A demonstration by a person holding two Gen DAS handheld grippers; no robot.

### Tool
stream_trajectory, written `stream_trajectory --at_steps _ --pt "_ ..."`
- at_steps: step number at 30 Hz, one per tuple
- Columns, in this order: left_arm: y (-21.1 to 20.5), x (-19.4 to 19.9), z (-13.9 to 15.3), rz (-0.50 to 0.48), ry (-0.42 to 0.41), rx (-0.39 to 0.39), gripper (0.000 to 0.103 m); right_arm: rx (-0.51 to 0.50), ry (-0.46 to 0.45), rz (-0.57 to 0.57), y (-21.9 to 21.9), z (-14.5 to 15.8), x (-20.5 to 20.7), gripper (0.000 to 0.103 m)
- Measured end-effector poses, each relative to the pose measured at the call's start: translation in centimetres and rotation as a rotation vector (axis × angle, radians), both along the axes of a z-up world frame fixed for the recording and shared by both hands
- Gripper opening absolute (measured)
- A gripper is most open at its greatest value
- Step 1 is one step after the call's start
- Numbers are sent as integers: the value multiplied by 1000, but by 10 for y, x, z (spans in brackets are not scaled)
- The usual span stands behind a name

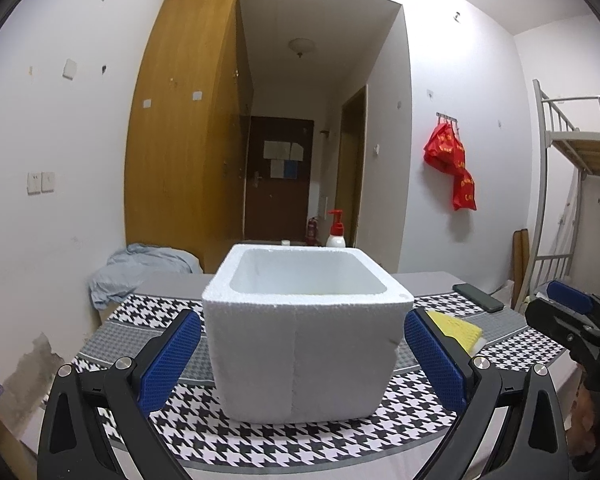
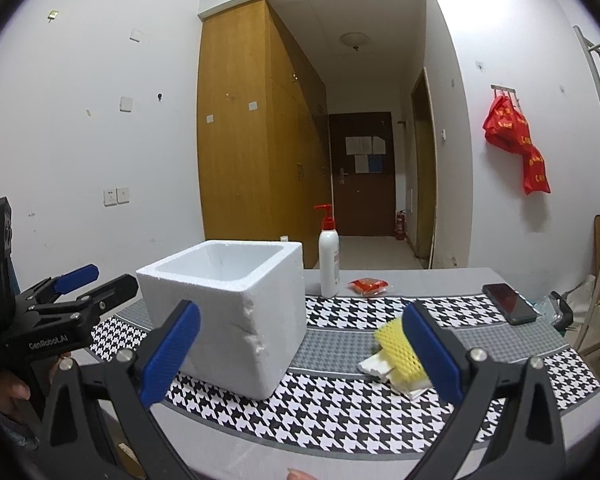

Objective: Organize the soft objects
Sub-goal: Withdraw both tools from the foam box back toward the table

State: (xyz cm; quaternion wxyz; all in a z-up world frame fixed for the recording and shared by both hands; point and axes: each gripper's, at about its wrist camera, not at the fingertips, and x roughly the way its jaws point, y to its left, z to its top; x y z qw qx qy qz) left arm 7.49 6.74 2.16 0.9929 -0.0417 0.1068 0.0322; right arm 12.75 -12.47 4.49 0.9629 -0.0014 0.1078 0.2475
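A white foam box (image 1: 306,340) stands open-topped on the houndstooth mat (image 1: 260,440), and its inside looks empty from here. My left gripper (image 1: 302,360) is open, its blue pads on either side of the box front without touching it. A yellow foam net (image 2: 398,350) lies on white foam pieces (image 2: 376,364) to the right of the box (image 2: 228,312). My right gripper (image 2: 300,356) is open, and its right pad hides part of the yellow net. The yellow net (image 1: 456,330) also shows behind the left gripper's right pad.
A white pump bottle with a red top (image 2: 328,256) stands behind the box, with a red packet (image 2: 368,285) beside it. A dark phone (image 2: 509,303) lies at the mat's far right. A person's hand (image 2: 8,388) holds the left gripper. A bunk bed frame (image 1: 572,140) stands at the right.
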Motion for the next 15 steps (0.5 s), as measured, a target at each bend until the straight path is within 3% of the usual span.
stream_trajectory --at_steps 7,15 --pt "-6 0 -16 -6 4 -29 102 -12 23 -28 -7 -10 3 102" --pt "-32 8 -22 -93 30 -9 102 -9 44 -101 -27 -14 0 102"
